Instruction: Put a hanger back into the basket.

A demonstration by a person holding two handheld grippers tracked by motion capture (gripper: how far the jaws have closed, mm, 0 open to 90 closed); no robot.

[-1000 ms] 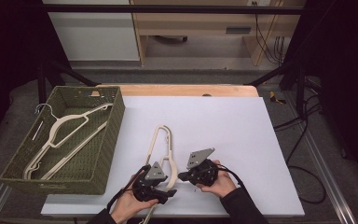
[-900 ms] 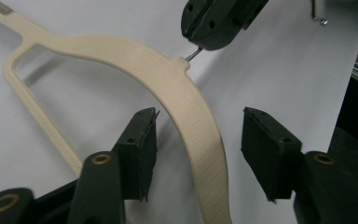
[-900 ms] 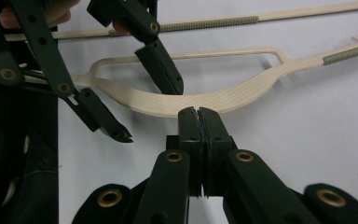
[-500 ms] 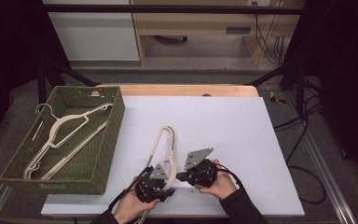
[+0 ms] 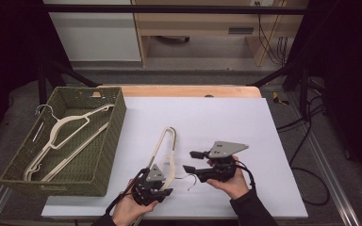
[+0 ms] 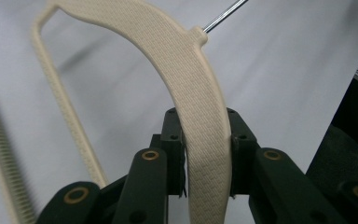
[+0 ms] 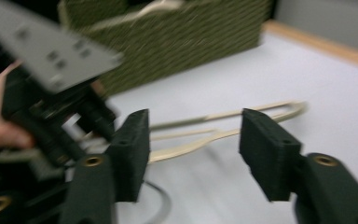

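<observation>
White sheet covering the table point(image 5: 226, 122), one, serving as the bare work surface on which everything lies; a strip of wooden edge shows along its far side.

Olive-green woven rectangular basket point(image 5: 101, 155), one, at the left edge of the sheet. We judge it to be the collecting bin: two cream plastic hangers point(image 5: 70, 123) with wire hooks already lie slantwise inside it, one over the other, since they are too long to sit flat across.

Cream textured plastic clothes hanger with a thin metal hook point(image 5: 166, 143), one, on the sheet right of the basket and apart from it. Its far loop points away from us, its near end is at the grippers. Three hangers in all, then.

Left gripper point(image 5: 158, 188), one, near the front edge. In the left gripper view its jaws have just been closing and now pinch the broad shoulder of this hanger point(image 6: 200, 116) between the pads, so we read the grip as taken for carrying it to the basket.

Right gripper point(image 5: 188, 161), one, just right of the hanger. Its jaws have just been opening and stand spread with nothing between them; in the right gripper view point(image 7: 193, 144) the hanger lies beyond the gap. We judge it has handed over.
</observation>
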